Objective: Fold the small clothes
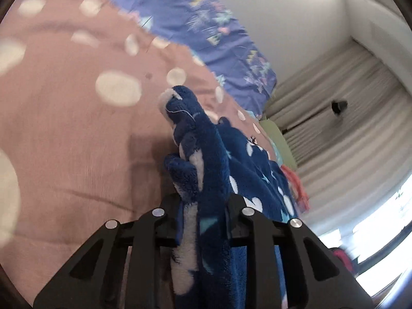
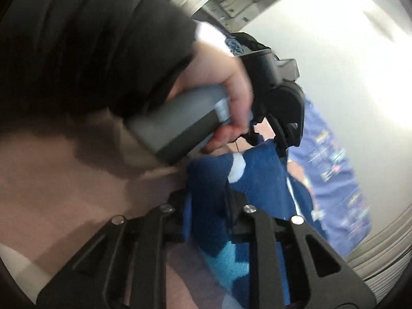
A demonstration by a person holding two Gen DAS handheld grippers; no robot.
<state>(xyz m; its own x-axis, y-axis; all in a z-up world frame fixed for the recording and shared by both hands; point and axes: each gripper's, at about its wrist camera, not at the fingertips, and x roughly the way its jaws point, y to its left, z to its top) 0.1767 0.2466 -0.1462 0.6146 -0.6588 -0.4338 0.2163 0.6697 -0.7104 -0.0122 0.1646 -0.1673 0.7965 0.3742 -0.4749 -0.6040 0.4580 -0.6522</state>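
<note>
Item: blue fleece garment (image 1: pixel 221 159), white-spotted, bunched and raised above pink dotted bedsheet (image 1: pixel 77 134). Left claw (image 1: pixel 203 206): clenched on a thick fold, fabric spilling forward and down past the fingers. Right claw (image 2: pixel 208 206): clenched on another edge of same garment, near the other hand (image 2: pixel 231 95). Handling note: best kept taut between both grips, edges matched before lowering flat; risk of fleece slipping or folding crooked.

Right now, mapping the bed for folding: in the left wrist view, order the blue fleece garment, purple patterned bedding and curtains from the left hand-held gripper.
1. Blue fleece garment, clamped in the left hand-held gripper.
2. Purple patterned bedding, beyond, top centre.
3. Curtains, farthest, right.
</note>
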